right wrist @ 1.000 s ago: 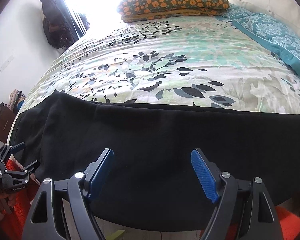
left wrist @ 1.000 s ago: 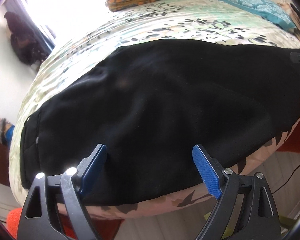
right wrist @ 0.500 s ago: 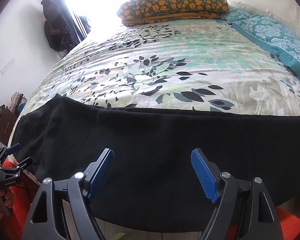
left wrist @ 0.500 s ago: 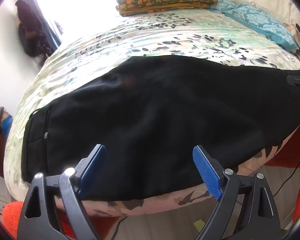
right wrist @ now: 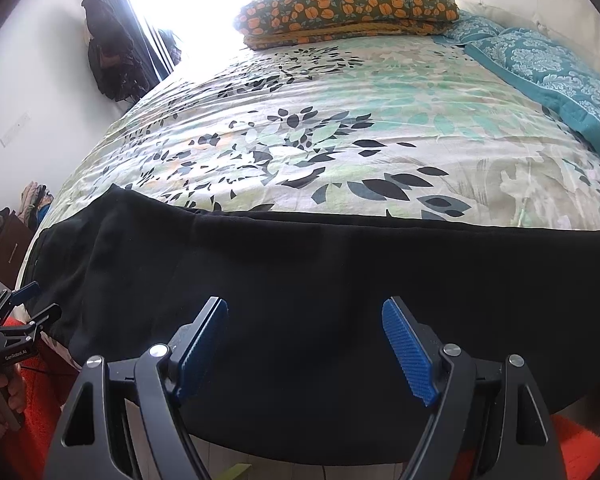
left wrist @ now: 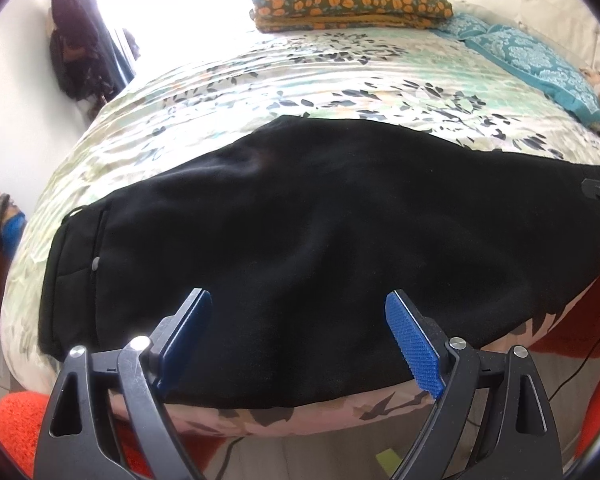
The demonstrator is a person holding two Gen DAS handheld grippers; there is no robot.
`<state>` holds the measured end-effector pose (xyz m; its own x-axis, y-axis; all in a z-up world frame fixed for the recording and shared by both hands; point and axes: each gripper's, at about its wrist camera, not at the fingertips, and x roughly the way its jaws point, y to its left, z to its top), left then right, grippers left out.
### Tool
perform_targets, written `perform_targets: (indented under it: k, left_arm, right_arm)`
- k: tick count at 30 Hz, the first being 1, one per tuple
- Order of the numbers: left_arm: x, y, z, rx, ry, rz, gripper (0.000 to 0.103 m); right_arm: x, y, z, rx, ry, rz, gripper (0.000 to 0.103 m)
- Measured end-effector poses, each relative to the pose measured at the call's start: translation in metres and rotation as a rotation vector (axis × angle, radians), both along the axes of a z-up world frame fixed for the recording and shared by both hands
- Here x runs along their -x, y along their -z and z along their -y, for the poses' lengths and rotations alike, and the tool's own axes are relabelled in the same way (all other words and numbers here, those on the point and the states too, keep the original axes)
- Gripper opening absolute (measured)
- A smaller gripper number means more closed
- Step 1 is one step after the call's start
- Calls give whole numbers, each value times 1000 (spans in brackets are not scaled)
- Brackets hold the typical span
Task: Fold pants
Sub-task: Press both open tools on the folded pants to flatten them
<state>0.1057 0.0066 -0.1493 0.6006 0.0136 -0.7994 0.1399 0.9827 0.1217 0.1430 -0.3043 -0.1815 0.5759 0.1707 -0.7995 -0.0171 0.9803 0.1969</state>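
Note:
Black pants (left wrist: 320,240) lie flat lengthwise along the near edge of a bed with a leaf-print cover (left wrist: 300,80), waistband at the left end (left wrist: 68,272). My left gripper (left wrist: 298,332) hovers above the pants near their waist end, jaws wide open with nothing between them. In the right wrist view the same pants (right wrist: 340,300) stretch across the near bed edge, and my right gripper (right wrist: 304,340) stands open over them, holding nothing. The left gripper (right wrist: 24,312) shows at the far left of that view, held by a hand (right wrist: 4,396).
An orange-flowered pillow (right wrist: 348,8) and folded blanket sit at the far end of the bed. Teal patterned pillows (right wrist: 548,76) lie at the right by a cream headboard. Orange rug (left wrist: 16,424) and floor lie below the bed edge. Dark bags hang on the left wall (right wrist: 108,52).
The left wrist view has lifted and rolled level, showing more of the bed and the waistband. The right gripper has kept still. Both stay open.

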Motion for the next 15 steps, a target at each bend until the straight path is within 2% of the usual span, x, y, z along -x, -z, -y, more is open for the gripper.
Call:
perform_targets:
  k: [4,7,8,10,12,15]
  left_arm:
    - [1,-3,-2,6,-2,19,90]
    - [1,3,2,-20,15,7,90]
    - [0,8,5,-48,21,-8,90]
    - [-6,27,6,-180,-11,-84,92]
    - [-8,26,-9,-134,-65,-100,94]
    - [-9,21,-28,-143,-146,-100,94]
  right_arm:
    - [0,0,-1,4,-5,2,80]
    - [0,-1,-1,3,-2,3,79]
    - [0,-1,0,3,-1,6,79]
    - [0,-5,4,1,13,20,79]
    - [2,-11,16,3,60,43,80]
    - [7,-11,42,-38,161,44,80]
